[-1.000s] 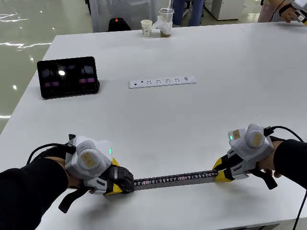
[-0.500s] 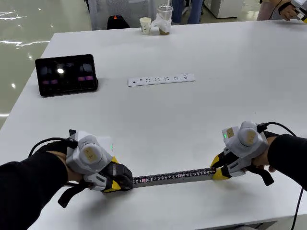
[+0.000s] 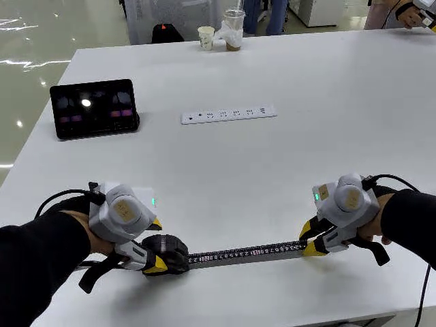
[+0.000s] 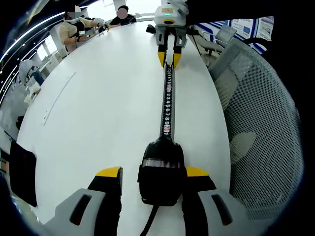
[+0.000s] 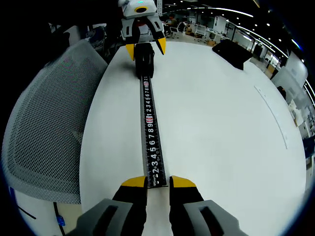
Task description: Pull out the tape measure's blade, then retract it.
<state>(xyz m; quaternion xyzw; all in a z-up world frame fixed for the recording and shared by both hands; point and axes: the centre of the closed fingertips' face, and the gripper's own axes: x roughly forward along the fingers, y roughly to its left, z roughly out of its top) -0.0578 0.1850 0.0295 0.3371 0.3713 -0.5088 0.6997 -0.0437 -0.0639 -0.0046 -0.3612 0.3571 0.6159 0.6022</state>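
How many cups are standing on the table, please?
2: a paper cup and, just right of it, a clear plastic cup, both at the far edge of the table. None seem hidden.

A white table (image 3: pixel 327 102) carries a power strip (image 3: pixel 228 114). Left of the strip sits a dark tablet (image 3: pixel 94 107). Beyond it stand a paper cup (image 3: pixel 206 37) and a plastic cup (image 3: pixel 234 24). Nearer than it lies the tape measure (image 3: pixel 165 252), its blade (image 3: pixel 245 255) drawn out.

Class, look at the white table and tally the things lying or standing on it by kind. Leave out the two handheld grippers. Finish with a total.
Tape measure: 1
Tablet: 1
Power strip: 1
Cups: 2, a paper cup and a clear plastic cup
Total: 5
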